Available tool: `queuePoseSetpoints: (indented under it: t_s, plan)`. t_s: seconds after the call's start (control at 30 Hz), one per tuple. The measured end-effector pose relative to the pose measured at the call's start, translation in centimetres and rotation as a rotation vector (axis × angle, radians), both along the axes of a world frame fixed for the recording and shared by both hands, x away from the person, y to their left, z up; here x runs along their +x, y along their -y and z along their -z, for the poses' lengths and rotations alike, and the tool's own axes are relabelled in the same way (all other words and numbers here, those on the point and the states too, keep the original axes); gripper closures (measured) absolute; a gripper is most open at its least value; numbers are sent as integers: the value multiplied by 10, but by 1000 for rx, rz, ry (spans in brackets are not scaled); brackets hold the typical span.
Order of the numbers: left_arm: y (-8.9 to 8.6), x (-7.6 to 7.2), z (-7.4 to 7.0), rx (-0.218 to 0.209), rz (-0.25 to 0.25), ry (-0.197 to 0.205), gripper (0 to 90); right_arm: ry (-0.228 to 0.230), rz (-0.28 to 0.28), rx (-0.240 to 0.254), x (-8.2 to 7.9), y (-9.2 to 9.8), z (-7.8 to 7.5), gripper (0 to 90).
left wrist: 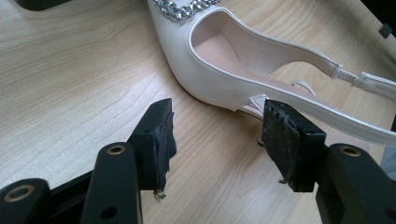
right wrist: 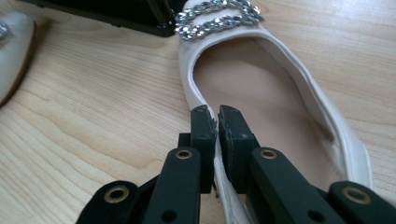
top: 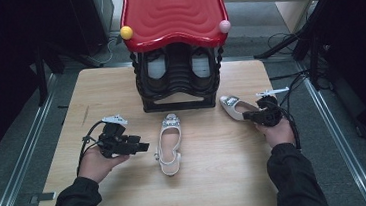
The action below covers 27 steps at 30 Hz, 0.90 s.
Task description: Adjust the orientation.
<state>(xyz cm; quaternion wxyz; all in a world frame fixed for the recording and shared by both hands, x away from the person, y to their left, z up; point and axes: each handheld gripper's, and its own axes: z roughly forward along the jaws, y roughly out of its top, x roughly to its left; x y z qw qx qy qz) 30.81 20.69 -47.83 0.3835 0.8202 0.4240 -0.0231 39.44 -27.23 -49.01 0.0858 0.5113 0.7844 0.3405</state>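
Observation:
Two cream slingback shoes with rhinestone trim lie on the wooden table (top: 120, 93). One shoe (top: 168, 143) lies mid-table, toe toward the rack. My left gripper (top: 143, 146) rests just left of it, open; in the left gripper view its jaws (left wrist: 217, 140) stand wide apart, right pad close beside the shoe's side (left wrist: 224, 79), nothing between them. The other shoe (top: 232, 106) lies at the right by the rack's corner. My right gripper (top: 252, 117) is at its heel end, shut (right wrist: 217, 121) on the shoe's side wall (right wrist: 261, 93), one jaw inside, one outside.
A black shoe rack (top: 179, 83) with a red wavy top (top: 172, 8) stands at the table's back middle, with dark shoes on its shelf. Yellow and pink balls sit on the top's front corners. Cables trail at the right edge. Bare wood lies in front.

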Motion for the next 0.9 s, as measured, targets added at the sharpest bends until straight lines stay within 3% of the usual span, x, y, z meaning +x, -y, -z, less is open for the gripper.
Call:
queuePoseSetpoints:
  t_s: [0.13,0.23,0.47,0.9]
  plan:
    - [0,2,0,-6,-5,-2,412,15,11,40,-4,3,-8,887]
    - [0,3,-1,-7,0,0,403,25,13,41,-7,4,-13,888]
    - [2,5,-1,-18,6,2,402,21,22,91,-17,8,-23,888]
    - [6,9,-1,-15,12,-8,396,20,-29,139,-42,-9,-41,888]
